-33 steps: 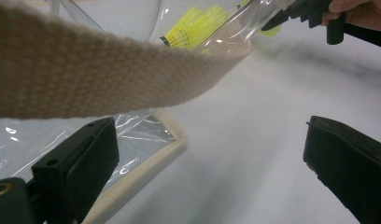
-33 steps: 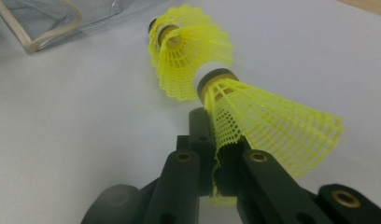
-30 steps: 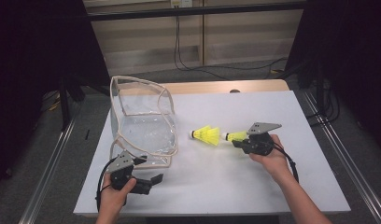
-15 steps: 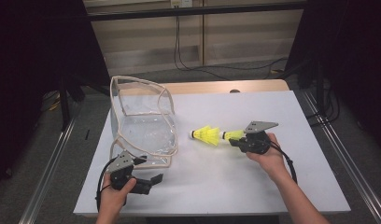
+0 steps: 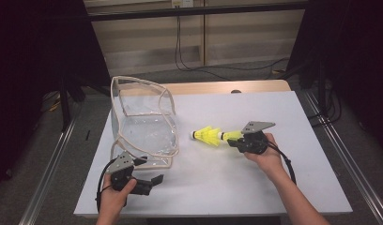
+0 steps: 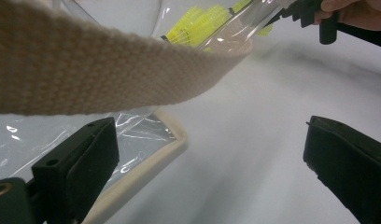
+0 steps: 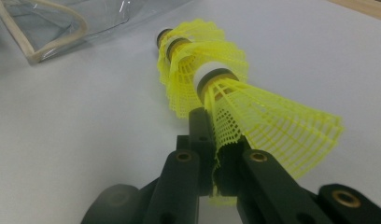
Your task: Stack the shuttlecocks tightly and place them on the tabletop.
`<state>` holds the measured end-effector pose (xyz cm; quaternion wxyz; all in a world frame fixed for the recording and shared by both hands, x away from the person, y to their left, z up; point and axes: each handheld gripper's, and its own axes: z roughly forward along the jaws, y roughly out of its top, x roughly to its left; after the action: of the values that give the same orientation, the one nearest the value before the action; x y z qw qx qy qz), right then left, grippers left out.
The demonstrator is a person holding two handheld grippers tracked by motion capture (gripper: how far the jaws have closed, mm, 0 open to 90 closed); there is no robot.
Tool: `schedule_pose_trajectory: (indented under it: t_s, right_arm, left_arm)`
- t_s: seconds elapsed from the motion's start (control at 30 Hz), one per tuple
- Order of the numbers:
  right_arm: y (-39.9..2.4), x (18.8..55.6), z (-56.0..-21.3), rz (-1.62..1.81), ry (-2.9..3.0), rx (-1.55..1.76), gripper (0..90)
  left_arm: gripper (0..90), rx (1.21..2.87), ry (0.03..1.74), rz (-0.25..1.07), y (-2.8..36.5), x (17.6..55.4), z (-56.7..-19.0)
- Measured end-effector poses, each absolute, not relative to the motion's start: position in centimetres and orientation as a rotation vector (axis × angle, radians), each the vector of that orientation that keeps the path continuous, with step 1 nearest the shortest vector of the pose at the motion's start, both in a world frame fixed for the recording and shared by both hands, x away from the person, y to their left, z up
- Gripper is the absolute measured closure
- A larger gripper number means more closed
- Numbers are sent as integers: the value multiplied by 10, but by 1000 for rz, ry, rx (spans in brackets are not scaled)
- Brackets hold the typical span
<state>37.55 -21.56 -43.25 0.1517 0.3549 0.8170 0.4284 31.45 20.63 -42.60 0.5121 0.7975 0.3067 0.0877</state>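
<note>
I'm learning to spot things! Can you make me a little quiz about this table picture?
1. True or false: the right hand-held gripper pinches the skirt of a yellow shuttlecock stack.
2. What is the clear bag edged with? A) cream strap B) red tape C) metal wire
3. Are the left hand-held gripper's jaws open or shut?

Key: 1 true; 2 A; 3 open.
</note>
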Motion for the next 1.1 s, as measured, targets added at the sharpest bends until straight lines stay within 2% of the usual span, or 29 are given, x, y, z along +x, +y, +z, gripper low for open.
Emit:
schedule_pose_trajectory:
  t_s: [1.1]
  right_arm:
    - [-204, 382, -438, 1215, 2345, 1033, 880]
  left_arm:
    - [36, 1913, 737, 210, 206, 315, -426]
